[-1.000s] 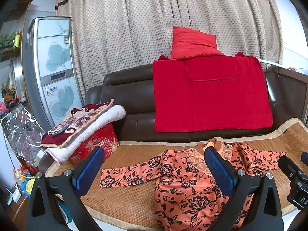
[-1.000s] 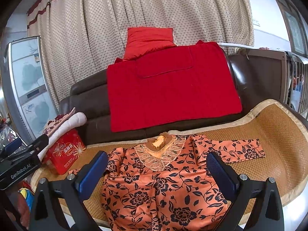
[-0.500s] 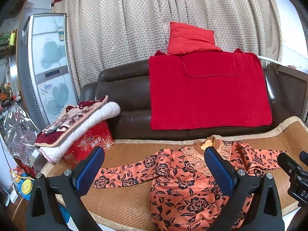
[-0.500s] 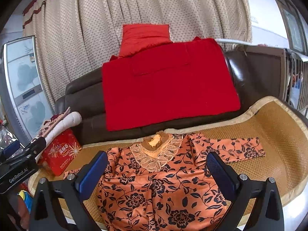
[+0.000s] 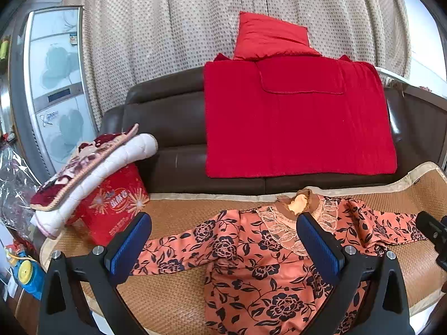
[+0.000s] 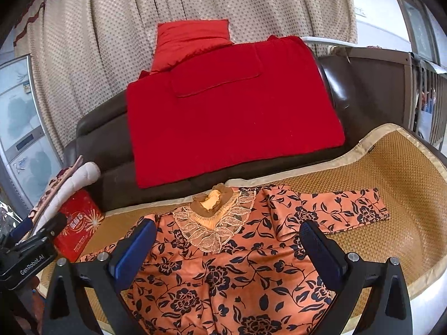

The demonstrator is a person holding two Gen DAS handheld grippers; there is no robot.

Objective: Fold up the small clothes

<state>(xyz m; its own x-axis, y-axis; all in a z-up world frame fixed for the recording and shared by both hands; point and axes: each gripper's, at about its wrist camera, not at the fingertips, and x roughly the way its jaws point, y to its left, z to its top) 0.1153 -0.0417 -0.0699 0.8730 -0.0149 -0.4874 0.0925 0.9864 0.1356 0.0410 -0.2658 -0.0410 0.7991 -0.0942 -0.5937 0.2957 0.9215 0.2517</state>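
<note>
Both the left claw (image 5: pixel 223 244) and right claw (image 6: pixel 227 247) hover spread wide, empty, above the orange black-flowered long-sleeved blouse (image 6: pixel 223 273) lying flat on the woven straw mat (image 6: pixel 391 167) below them. Folding looks unstarted; next, probably pinch a sleeve.

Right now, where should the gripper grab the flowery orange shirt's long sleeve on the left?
Probably at the cuff end of the left sleeve. It lies flat and stretched out on the woven mat, away from the floral shirt. The open left gripper could come down from above at the mat's left side and pinch the cuff's edge.
</note>
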